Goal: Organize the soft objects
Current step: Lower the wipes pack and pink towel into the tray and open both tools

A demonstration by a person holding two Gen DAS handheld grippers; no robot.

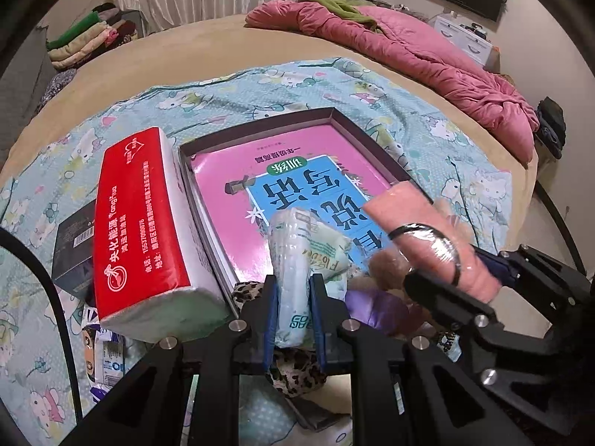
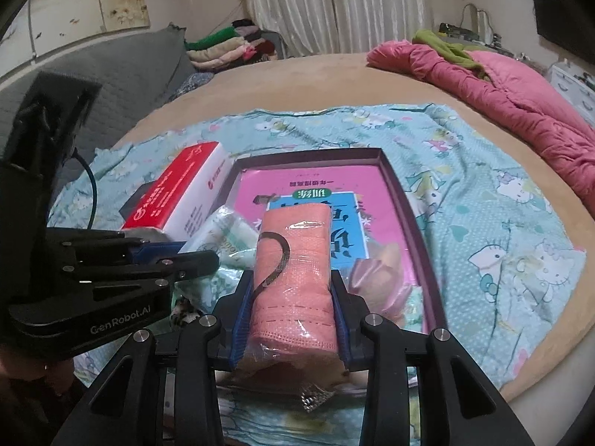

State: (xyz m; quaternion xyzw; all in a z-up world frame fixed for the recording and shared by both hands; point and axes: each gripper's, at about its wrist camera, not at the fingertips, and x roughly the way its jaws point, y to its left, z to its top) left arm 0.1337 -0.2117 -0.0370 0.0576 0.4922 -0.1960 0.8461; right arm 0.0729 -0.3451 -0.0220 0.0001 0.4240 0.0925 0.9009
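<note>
Currently my left gripper pinches a tissue pack, my right gripper a pink mask pack; the box lies directly ahead, right nearer.

Left tool: black frame, silver screws, blue pads, white "GenRobot.AI" lettering, black cable behind. Right tool: identical, unlettered.

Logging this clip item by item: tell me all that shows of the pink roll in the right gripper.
The pink roll looks like salmon fabric or masks in clear crinkled plastic, with a dark elastic band looped round it. It is clamped lengthwise between the right gripper's blue pads, pointing away over the shallow dark box; wrapper ends stick out below. Nothing else visibly touches it.
</note>
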